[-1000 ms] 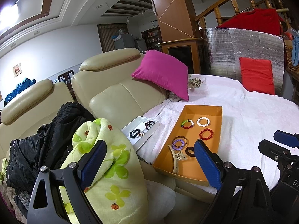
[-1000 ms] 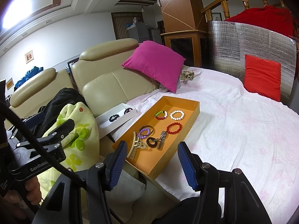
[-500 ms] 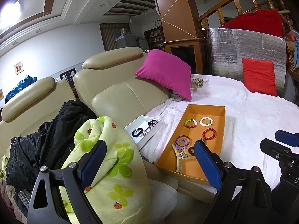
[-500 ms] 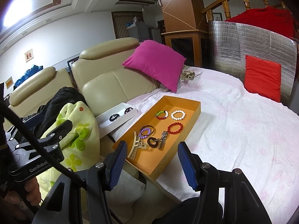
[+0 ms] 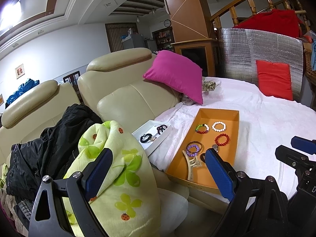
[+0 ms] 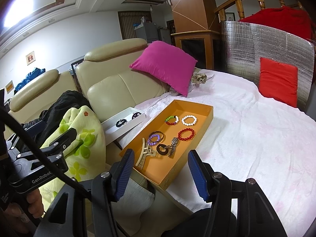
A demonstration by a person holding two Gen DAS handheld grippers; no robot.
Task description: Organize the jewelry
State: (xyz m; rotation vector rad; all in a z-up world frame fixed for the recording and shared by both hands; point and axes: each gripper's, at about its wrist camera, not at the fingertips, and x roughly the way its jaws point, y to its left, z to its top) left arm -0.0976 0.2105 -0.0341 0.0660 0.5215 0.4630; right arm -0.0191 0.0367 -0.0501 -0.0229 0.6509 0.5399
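Both grippers crept nearer orange tray [image 6: 199, 136]; fingers spread, empty, hovering.

An orange tray [image 6: 205, 122] sits on a white cloth [image 6: 246, 138] faintly mottled with pink. In the tray, a white bead bracelet [image 6: 189, 120] lies at twelve o'clock from a red bead bracelet [image 6: 186, 134]; a purple bead bracelet [image 6: 154, 138] lies at nine o'clock from the red one. At the tray's ten o'clock stand a white box [image 6: 126, 122], a lime-green blanket [image 5: 122, 169] patterned with leaves and ladybirds, and a magenta cushion [image 6: 165, 65]. Both grippers' pads [image 6: 197, 175] are blue.
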